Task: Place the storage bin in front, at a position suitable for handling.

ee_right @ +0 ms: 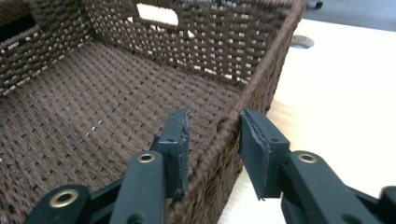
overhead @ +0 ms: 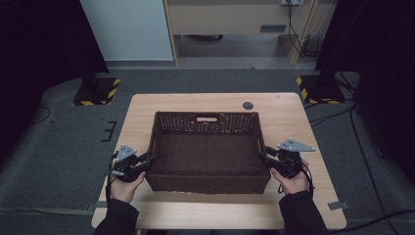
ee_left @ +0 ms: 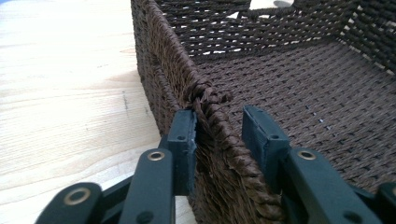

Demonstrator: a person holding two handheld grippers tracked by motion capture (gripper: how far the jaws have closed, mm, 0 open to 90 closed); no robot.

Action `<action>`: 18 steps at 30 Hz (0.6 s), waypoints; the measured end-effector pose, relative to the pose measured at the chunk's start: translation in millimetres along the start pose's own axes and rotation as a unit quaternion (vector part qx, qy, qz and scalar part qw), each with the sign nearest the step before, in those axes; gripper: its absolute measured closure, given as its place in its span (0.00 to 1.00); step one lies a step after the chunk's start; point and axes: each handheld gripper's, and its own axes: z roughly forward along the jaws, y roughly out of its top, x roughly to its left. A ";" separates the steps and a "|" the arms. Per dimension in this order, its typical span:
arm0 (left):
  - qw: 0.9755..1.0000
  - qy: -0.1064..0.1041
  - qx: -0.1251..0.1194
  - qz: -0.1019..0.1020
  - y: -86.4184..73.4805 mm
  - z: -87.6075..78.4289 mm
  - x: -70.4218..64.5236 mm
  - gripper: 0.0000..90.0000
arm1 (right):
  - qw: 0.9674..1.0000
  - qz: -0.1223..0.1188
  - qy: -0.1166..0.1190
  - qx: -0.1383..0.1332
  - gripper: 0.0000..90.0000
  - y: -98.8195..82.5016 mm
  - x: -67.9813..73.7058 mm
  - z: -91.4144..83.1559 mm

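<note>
A dark brown woven basket (overhead: pixel 176 122) sits empty in the middle of the wooden table (overhead: pixel 293 122). My left gripper (overhead: pixel 150 159) straddles the basket's left wall near the front corner. In the left gripper view the gripper (ee_left: pixel 219 126) has its outer pad against the wall (ee_left: pixel 159 70), while the inner pad stands off from the rim, so the jaws are open. My right gripper (overhead: pixel 263 152) straddles the right wall the same way. In the right gripper view the gripper (ee_right: pixel 212 126) has the rim (ee_right: pixel 275 51) between its pads with gaps showing, so it is open.
A cut-out handle (overhead: pixel 207 119) is in the basket's far wall. A round dark grommet (overhead: pixel 248 105) lies in the table behind the basket. Bare table runs along both sides and in front. Two stands with striped bases (overhead: pixel 95 93) are on the floor beyond.
</note>
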 end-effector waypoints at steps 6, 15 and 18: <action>1.000 0.007 -0.002 0.007 -0.3 0.5 1.2 0.65 | 0.999 0.014 -0.015 -0.046 0.49 7.1 -12.7 -14.3; 1.000 0.014 0.008 0.013 1.5 0.9 0.3 0.63 | 0.996 0.036 -0.081 -0.020 0.45 -17.9 -57.1 -24.5; 1.000 0.014 0.013 0.012 2.3 1.1 0.4 0.63 | 0.993 0.035 -0.110 0.015 0.45 -34.4 -71.5 -23.2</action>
